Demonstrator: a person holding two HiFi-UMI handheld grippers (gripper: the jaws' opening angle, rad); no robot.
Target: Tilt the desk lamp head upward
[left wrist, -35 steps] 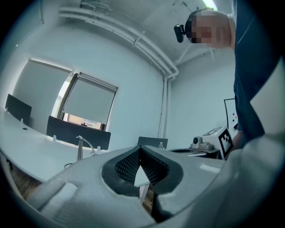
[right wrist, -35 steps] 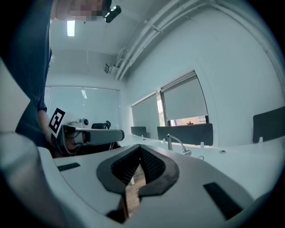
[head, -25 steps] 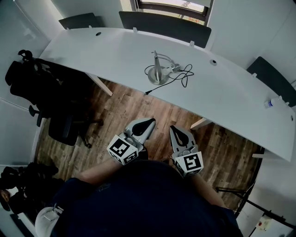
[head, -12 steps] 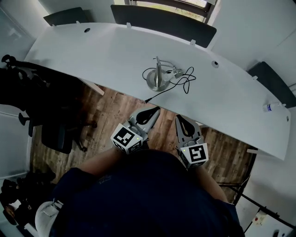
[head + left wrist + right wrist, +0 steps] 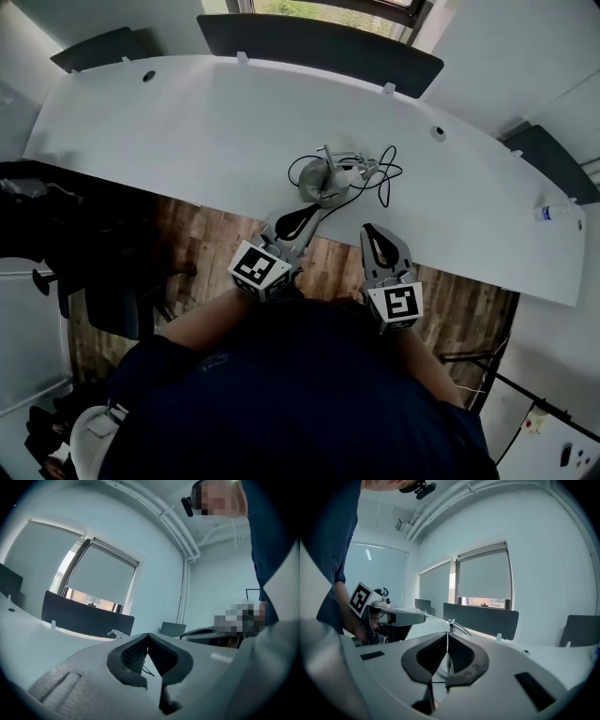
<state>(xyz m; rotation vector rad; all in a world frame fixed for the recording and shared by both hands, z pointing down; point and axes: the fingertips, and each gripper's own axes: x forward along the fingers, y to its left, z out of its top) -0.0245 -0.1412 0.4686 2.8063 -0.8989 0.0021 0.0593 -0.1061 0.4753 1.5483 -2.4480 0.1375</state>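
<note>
1. Desk lamp (image 5: 323, 178) stands on the white desk (image 5: 187, 122), close to the desk's front edge and about midway along it, straight ahead of both grippers.
2. A black cable (image 5: 382, 176) lies in loose loops around the lamp's base and trails to its right; one strand runs off toward the front edge.
3. Dark divider panels (image 5: 319, 42) line the far side of the desk, a small bottle (image 5: 553, 209) lies well apart near the right end, and a dark office chair (image 5: 112, 281) sits over the wooden floor (image 5: 211, 234) to the left.
4. The left gripper (image 5: 307, 216) reaches to the desk edge just beside the lamp's base; in its own view the left gripper (image 5: 148, 641) has its jaws pressed together on nothing.
5. The right gripper (image 5: 373, 234) hangs over the floor just short of the desk; in its own view the right gripper (image 5: 447, 639) is likewise pressed together and empty, with the lamp (image 5: 457, 626) beyond the tips.
6. The lamp is silver: a round base, a thin bent metal arm, and a small head held low toward the right. Its exact tilt is too small to make out.
</note>
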